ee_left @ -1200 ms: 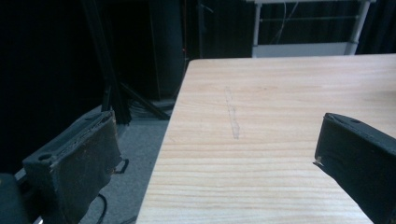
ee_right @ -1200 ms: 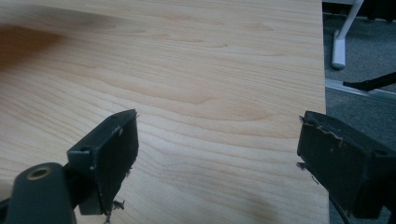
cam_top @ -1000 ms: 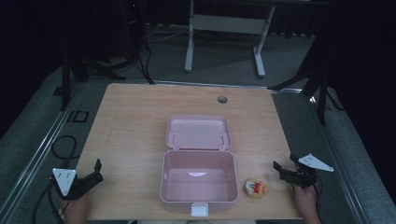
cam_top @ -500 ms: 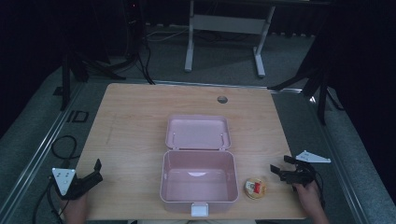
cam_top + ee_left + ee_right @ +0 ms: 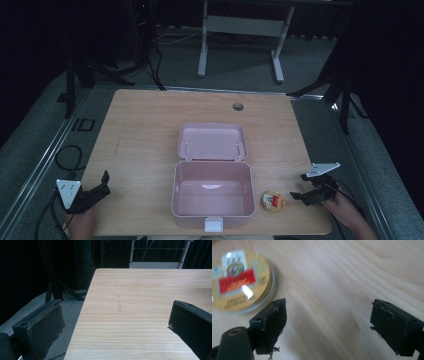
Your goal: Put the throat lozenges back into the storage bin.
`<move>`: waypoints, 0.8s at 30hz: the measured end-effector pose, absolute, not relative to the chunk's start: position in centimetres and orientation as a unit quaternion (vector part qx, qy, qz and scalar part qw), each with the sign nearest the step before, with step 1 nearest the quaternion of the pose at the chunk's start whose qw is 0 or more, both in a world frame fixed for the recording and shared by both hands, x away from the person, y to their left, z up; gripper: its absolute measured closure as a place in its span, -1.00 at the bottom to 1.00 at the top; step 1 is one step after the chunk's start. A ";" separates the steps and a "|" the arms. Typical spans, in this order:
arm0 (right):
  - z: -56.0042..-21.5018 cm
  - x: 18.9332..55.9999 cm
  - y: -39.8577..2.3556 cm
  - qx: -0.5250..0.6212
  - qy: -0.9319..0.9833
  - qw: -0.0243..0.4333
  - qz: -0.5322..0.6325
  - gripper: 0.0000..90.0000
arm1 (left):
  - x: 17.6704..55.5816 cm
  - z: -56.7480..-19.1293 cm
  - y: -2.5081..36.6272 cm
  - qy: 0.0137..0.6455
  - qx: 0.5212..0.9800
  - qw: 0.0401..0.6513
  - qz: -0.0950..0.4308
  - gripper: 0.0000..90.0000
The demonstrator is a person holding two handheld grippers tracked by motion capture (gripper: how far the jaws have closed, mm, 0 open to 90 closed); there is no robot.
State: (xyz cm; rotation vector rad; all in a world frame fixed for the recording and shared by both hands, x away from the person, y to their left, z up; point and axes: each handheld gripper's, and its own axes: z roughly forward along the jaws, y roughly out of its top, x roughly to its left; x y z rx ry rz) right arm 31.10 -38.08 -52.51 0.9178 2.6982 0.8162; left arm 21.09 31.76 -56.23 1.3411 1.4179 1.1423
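A pink lunch box (image 5: 212, 196) stands open near the table's front edge, its lid (image 5: 212, 142) laid flat behind it. Just right of the box lies a small round gold tin (image 5: 273, 201) with a red label, seen close up as the tin (image 5: 239, 282) in the right gripper view. My right gripper (image 5: 299, 187) is open, a short way right of the tin, low over the wood, its jaws pointing left; the right gripper (image 5: 328, 315) holds nothing. My left gripper (image 5: 102, 182) is open at the table's front left corner; the left gripper (image 5: 117, 322) frames bare wood.
The wooden table (image 5: 145, 130) has a round cable hole (image 5: 238, 106) at its far edge. A faint scratch (image 5: 118, 300) runs along the left side of the top. A white desk frame (image 5: 240, 25) and dark stands sit on the floor beyond.
My right gripper has moved left and slightly down toward the tin. The left gripper has stayed put.
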 end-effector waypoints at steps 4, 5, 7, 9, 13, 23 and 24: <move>-51.8 31.0 -37.6 0.290 0.925 0.062 0.235 -0.71 | 21.1 -56.2 31.7 0.567 0.538 0.427 0.454 -0.99; -51.7 31.0 -37.6 0.288 0.928 0.057 0.229 -0.71 | 21.1 -56.2 31.7 0.567 0.538 0.427 0.454 -0.99; -51.4 31.0 -37.3 0.275 0.938 0.042 0.206 -0.71 | 21.1 -56.2 31.7 0.568 0.539 0.427 0.453 -0.99; -51.1 30.9 -36.9 0.261 0.949 0.030 0.173 -0.71 | 21.2 -56.3 31.7 0.568 0.539 0.428 0.451 -0.99; -50.8 30.8 -36.4 0.248 0.960 0.006 0.129 -0.70 | 21.2 -56.3 31.7 0.566 0.539 0.430 0.451 -0.99; -50.1 30.2 -35.2 0.202 0.979 -0.015 0.035 -0.70 | 21.2 -56.3 31.7 0.566 0.539 0.431 0.450 -0.99; -50.1 30.1 -35.1 0.192 0.981 -0.014 0.025 -0.70 | 21.2 -56.3 31.7 0.567 0.539 0.431 0.450 -0.99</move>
